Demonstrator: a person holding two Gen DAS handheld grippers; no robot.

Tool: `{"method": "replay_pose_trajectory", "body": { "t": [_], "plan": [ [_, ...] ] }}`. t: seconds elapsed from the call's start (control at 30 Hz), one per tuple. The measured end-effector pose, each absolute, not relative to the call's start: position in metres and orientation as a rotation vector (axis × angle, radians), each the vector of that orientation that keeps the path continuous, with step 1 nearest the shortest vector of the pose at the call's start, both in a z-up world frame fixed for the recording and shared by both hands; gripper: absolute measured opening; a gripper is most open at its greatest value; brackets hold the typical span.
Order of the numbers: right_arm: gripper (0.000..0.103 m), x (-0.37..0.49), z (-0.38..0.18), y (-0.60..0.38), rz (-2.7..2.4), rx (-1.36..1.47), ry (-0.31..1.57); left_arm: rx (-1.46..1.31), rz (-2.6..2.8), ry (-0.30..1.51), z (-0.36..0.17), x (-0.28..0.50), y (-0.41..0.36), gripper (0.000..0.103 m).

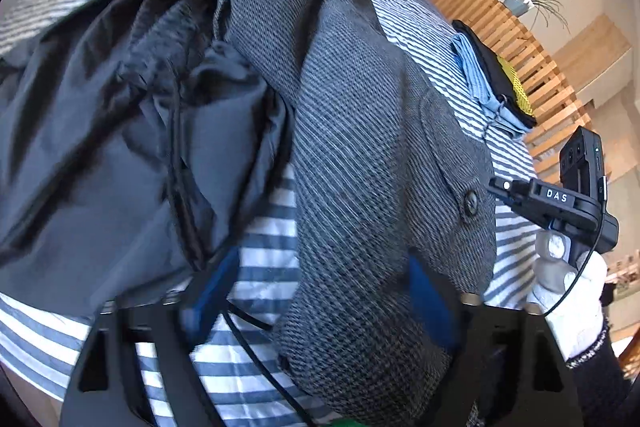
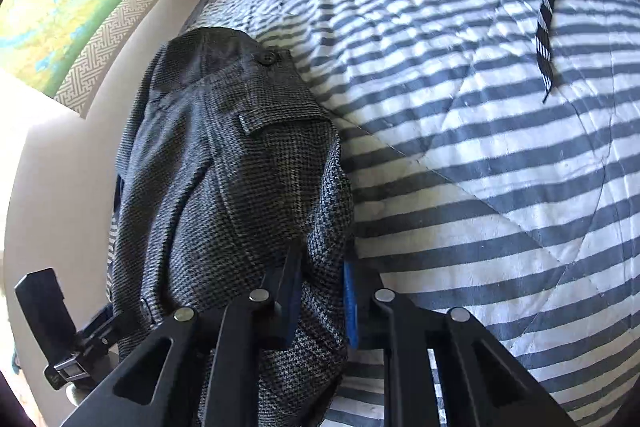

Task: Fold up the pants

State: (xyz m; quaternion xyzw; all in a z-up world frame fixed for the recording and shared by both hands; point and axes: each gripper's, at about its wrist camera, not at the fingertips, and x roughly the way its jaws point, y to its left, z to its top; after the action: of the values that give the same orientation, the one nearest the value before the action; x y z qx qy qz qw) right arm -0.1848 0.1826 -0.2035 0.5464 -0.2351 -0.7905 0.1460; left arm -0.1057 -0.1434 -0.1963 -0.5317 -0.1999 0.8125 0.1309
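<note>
The striped quilt (image 2: 500, 155) carries the pants (image 2: 224, 163), bunched at 9 o'clock of the right wrist view. Right gripper (image 2: 320, 303) – jaws pinching a fold of the tweed. Left gripper (image 1: 316, 291) – jaws half spread around the fabric; whether they press it is unclear. Advisable: confirm both grips, then lift evenly, keeping the waistband button (image 1: 470, 202) edge aligned.

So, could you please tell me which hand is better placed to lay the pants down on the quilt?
The right: its tongs already pinch the pants, while the left tongs only straddle the fabric.
</note>
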Motion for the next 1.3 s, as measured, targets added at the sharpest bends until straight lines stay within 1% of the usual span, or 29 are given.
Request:
{"method": "replay_pose_trajectory", "body": {
  "t": [0.03, 0.1, 0.13, 0.17, 0.23, 0.3, 0.43, 0.5, 0.57, 0.6, 0.63, 0.7, 0.77, 0.8, 0.83, 0.87, 0.9, 0.93, 0.97, 1.03, 1.1, 1.2, 1.23, 1.27, 1.3],
  "plan": [
    [0.011, -0.183, -0.196, 0.181, -2.303, 1.529, -0.646, -1.558, 2.316, -0.605, -0.201, -0.106, -0.141, 0.027],
    [0.009, -0.175, -0.175, 0.185, -2.351, 1.455, -0.611, -1.538, 2.333, -0.626, -0.198, -0.106, -0.138, 0.018],
    [0.009, -0.17, -0.163, 0.189, -2.354, 1.418, -0.622, -1.518, 2.342, -0.612, -0.194, -0.106, -0.137, 0.013],
    [0.009, -0.166, -0.151, 0.192, -2.354, 1.378, -0.637, -1.496, 2.346, -0.599, -0.189, -0.106, -0.136, 0.011],
    [0.009, -0.155, -0.128, 0.194, -2.386, 1.306, -0.607, -1.447, 2.366, -0.575, -0.175, -0.102, -0.137, 0.008],
    [0.009, -0.138, -0.111, 0.193, -2.409, 1.253, -0.568, -1.403, 2.398, -0.536, -0.159, -0.096, -0.145, 0.007],
    [0.009, -0.105, -0.099, 0.193, -2.386, 1.222, -0.564, -1.324, 2.458, -0.502, -0.118, -0.08, -0.179, 0.007],
    [0.009, -0.088, -0.101, 0.183, -2.349, 1.218, -0.556, -1.312, 2.544, -0.396, -0.098, -0.074, -0.196, 0.007],
    [0.009, -0.074, -0.111, 0.163, -2.238, 1.226, -0.574, -1.37, 2.634, -0.253, -0.091, -0.07, -0.208, 0.011],
    [0.009, -0.069, -0.117, 0.147, -2.171, 1.242, -0.56, -1.419, 2.658, -0.194, -0.092, -0.071, -0.216, 0.018],
    [0.009, -0.066, -0.123, 0.131, -2.109, 1.253, -0.54, -1.474, 2.697, -0.131, -0.095, -0.071, -0.221, 0.03],
    [0.013, -0.061, -0.136, 0.097, -1.993, 1.294, -0.458, -1.547, 2.762, -0.033, -0.099, -0.064, -0.231, 0.046],
    [0.014, -0.056, -0.141, 0.08, -1.936, 1.326, -0.391, -1.544, 2.789, 0.042, -0.098, -0.048, -0.231, 0.046],
    [0.014, -0.054, -0.139, 0.082, -1.937, 1.321, -0.387, -1.521, 2.797, 0.054, -0.094, -0.041, -0.228, 0.049],
    [0.017, -0.057, -0.137, 0.089, -1.951, 1.311, -0.401, -1.489, 2.792, 0.051, -0.09, -0.032, -0.221, 0.055],
    [0.021, -0.061, -0.136, 0.1, -1.976, 1.304, -0.425, -1.46, 2.776, 0.046, -0.087, -0.024, -0.213, 0.059],
    [0.027, -0.066, -0.135, 0.114, -2.013, 1.302, -0.455, -1.429, 2.747, 0.045, -0.086, -0.014, -0.2, 0.066],
    [0.029, -0.072, -0.134, 0.128, -2.055, 1.304, -0.488, -1.392, 2.7, 0.051, -0.084, -0.002, -0.187, 0.069],
    [0.029, -0.078, -0.135, 0.144, -2.097, 1.304, -0.526, -1.364, 2.636, 0.062, -0.084, 0.004, -0.17, 0.07],
    [0.029, -0.091, -0.138, 0.166, -2.146, 1.326, -0.604, -1.34, 2.507, 0.1, -0.088, 0.018, -0.14, 0.077],
    [0.029, -0.105, -0.145, 0.187, -2.178, 1.35, -0.687, -1.355, 2.41, 0.18, -0.102, 0.018, -0.099, 0.082],
    [0.029, -0.116, -0.152, 0.206, -2.207, 1.361, -0.764, -1.383, 2.363, 0.405, -0.128, 0.018, -0.055, 0.082],
    [0.029, -0.116, -0.153, 0.209, -2.211, 1.364, -0.779, -1.385, 2.351, 0.439, -0.132, 0.017, -0.049, 0.074],
    [0.029, -0.117, -0.156, 0.213, -2.214, 1.368, -0.788, -1.398, 2.338, 0.415, -0.133, 0.012, -0.052, 0.064],
    [0.029, -0.117, -0.157, 0.215, -2.216, 1.371, -0.79, -1.42, 2.332, 0.346, -0.131, 0.006, -0.058, 0.034]
  ]
}}
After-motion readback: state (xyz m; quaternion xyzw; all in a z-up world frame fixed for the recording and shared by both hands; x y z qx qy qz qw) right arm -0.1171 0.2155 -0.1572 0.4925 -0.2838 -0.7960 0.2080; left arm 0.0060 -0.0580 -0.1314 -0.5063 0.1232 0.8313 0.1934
